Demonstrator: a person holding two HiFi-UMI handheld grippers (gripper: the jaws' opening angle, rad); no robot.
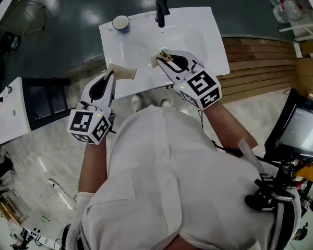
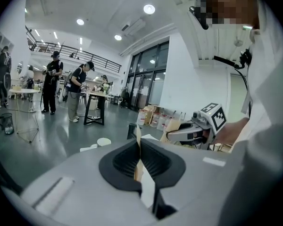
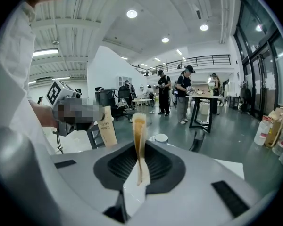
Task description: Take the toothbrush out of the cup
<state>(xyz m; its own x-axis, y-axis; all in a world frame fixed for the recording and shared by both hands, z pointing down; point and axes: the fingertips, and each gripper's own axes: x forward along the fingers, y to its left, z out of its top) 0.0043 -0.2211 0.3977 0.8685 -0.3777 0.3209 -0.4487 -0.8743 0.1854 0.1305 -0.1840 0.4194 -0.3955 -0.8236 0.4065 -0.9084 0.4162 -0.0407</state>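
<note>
A white cup [image 1: 120,23] stands at the back left corner of the white sink [image 1: 198,30]; I see nothing sticking out of it. My left gripper [image 1: 112,73] hovers over the sink's front left edge, shut on a flat kraft-paper toothbrush package [image 1: 123,72]. Its thin edge shows between the jaws in the left gripper view [image 2: 137,142]. My right gripper [image 1: 164,60] is over the basin near the drain, shut on a slim tan stick [image 3: 139,126] that looks like a bamboo toothbrush, standing upright between the jaws. The two grippers are apart.
A black faucet [image 1: 161,10] rises at the sink's back edge. A wooden platform [image 1: 261,61] lies to the right, with a monitor [image 1: 302,129] nearer the person. Several people [image 2: 53,81] stand at tables across the hall.
</note>
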